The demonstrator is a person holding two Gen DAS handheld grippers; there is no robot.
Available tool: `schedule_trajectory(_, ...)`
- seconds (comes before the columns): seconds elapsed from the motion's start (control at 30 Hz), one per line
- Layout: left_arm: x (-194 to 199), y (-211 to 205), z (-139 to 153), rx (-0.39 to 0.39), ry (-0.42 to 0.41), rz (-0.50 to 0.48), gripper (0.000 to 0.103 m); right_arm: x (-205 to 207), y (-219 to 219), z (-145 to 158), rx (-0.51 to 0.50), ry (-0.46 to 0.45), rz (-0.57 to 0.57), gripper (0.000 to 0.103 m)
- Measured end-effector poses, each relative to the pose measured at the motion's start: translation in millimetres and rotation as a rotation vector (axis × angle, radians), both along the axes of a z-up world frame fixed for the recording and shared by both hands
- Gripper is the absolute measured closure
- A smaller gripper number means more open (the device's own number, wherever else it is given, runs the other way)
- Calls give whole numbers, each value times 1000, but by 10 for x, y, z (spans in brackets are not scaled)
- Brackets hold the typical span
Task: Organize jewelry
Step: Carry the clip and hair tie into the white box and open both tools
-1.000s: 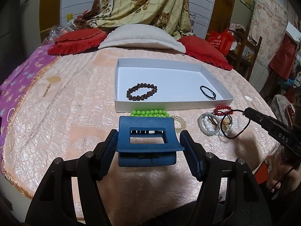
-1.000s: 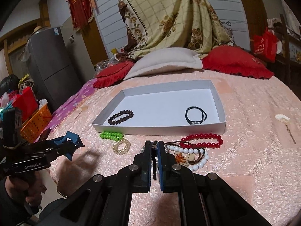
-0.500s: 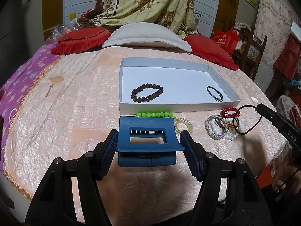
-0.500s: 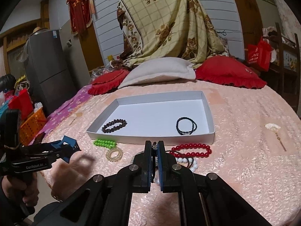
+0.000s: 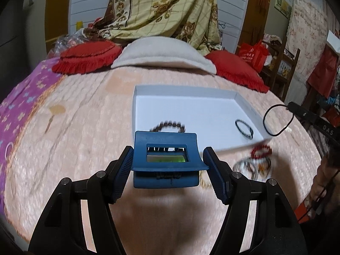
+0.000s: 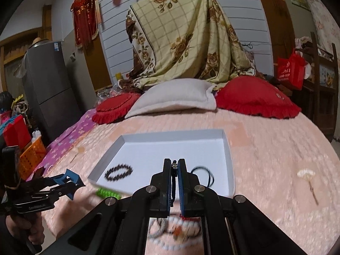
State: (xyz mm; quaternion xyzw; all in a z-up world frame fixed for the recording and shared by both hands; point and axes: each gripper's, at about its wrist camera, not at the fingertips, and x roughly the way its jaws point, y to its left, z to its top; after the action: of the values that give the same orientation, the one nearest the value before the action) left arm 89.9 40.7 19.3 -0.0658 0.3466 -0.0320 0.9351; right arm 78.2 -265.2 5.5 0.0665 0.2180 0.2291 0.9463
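Observation:
My left gripper (image 5: 167,152) is shut on a blue hair claw clip (image 5: 165,142) and holds it above the bed, just short of the white tray (image 5: 187,90). In the tray lie a dark bead bracelet (image 5: 167,125) and a black cord bracelet (image 5: 244,128). My right gripper (image 6: 174,165) is shut on a thin black cord loop (image 5: 278,120) that hangs in the air over the tray's right corner. On the bedspread in front of the tray lie a green bead bracelet (image 6: 107,192), a red bead bracelet (image 5: 261,150) and a pile of white bead strings (image 6: 176,229).
Two red cushions (image 6: 255,95) and a beige pillow (image 6: 174,97) lie behind the tray. A small pale hairpin (image 6: 306,175) rests on the bedspread to the right. The bed's front edge runs just below both grippers. An orange basket (image 6: 31,157) stands off the bed's left side.
Both grippers have moved forward toward the tray. The right one rose and lifted the black cord loop off the pile. The left one carried the blue clip over the green beads.

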Motion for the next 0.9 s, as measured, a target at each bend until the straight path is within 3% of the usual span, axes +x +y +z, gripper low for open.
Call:
schedule_trajectory(0.23, 668, -122, 37, 23, -25, -33, 36, 526, 144, -32, 2, 28, 7, 98)
schedule_trajectory(0.47, 1464, -112, -284, 56, 62, 9, 36, 1227, 210, -278, 62, 145, 26, 98)
schedule_trajectory(0.57, 1648, -112, -392, 56, 99, 15, 36, 1383, 247, -308, 109, 173, 50, 98)
schedule_trajectory(0.7, 1764, -73, -562, 65, 156, 47, 36, 1585, 261, -447, 98, 254, 12, 98)
schedule_trajectory(0.9, 1776, -65, -601, 57, 159, 46, 36, 1701, 196, -565, 63, 301, -51, 98)
